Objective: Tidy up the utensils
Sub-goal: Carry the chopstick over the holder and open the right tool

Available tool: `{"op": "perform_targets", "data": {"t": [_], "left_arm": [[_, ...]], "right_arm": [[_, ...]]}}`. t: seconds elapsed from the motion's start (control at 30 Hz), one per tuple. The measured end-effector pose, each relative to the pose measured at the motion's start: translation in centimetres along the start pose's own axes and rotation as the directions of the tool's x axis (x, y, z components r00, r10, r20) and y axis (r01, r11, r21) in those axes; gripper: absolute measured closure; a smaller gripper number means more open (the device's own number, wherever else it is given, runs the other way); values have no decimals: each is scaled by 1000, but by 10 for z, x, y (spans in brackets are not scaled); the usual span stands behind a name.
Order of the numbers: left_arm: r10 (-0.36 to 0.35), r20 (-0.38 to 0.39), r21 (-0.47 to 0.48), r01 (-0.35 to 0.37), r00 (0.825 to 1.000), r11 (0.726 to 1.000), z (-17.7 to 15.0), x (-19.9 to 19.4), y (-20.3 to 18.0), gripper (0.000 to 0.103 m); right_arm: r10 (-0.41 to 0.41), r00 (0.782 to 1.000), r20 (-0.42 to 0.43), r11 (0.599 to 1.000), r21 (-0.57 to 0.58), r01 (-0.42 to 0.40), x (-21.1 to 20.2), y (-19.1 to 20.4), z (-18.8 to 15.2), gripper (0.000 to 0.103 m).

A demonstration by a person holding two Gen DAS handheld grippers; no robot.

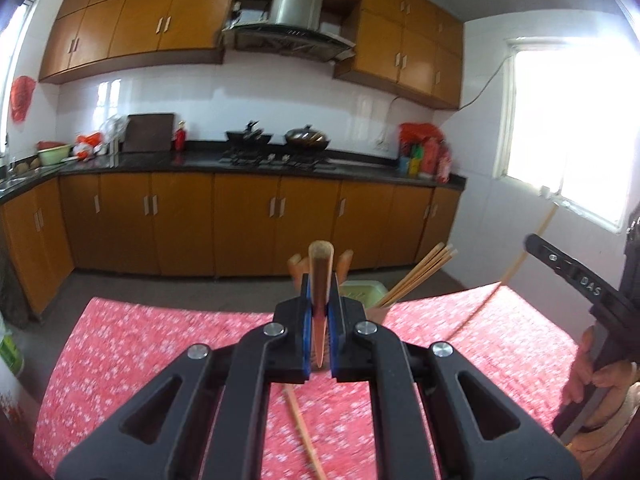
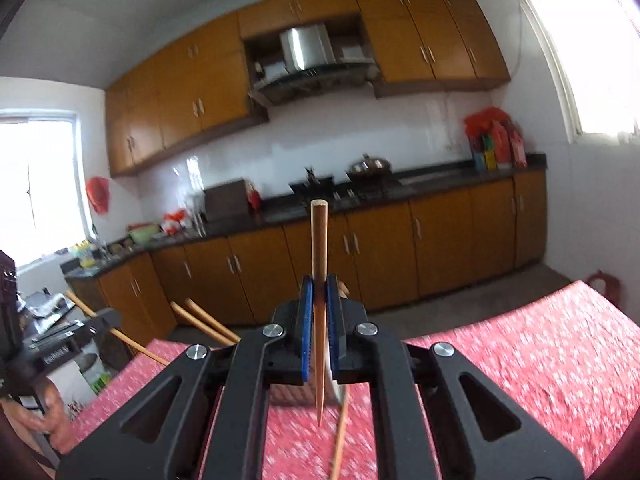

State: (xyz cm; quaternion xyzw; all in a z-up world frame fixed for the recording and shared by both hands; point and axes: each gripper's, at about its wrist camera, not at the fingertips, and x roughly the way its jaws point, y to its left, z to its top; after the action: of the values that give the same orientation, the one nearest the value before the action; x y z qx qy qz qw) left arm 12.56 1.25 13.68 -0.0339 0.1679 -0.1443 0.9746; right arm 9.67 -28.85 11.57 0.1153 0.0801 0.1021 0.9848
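The left hand-held gripper (image 1: 319, 312) pinches a chopstick (image 1: 320, 280); the right hand-held gripper (image 2: 319, 320) pinches a second chopstick (image 2: 319, 280); the right one's side reads "DAS".

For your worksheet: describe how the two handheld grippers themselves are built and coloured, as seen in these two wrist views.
Both the left gripper and right gripper are matte black, with triangular cut-outs in the linkage arms, round silver pivot bolts and blue pads inside the fingers. The right one's handle carries pale lettering; no cables show.

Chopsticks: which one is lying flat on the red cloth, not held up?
The loose wooden chopstick on the red flowered tablecloth. The left tool pinches another upright, and the rest stand in the holder.
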Motion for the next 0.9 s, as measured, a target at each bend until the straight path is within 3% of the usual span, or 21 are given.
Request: {"op": "perform_targets", "data": {"t": [0.23,0.47,0.7,0.9], "left_arm": [[-24,113,17,22,993,1000,40,4,-29,95],[23,215,-1,-23,976,1000,77,26,-40,95],[88,281,-10,-89,956,996,84,61,-41,95],[108,215,-30,-104,971,994,63,101,-29,95]], "right_arm": [[33,993,115,999,-26,-30,11,23,31,96],[23,989,143,999,-29,-19,41,25,41,96],[0,996,88,999,-37,3,76,19,26,96],[-11,1000,6,999,-45,12,100,12,6,96]]}}
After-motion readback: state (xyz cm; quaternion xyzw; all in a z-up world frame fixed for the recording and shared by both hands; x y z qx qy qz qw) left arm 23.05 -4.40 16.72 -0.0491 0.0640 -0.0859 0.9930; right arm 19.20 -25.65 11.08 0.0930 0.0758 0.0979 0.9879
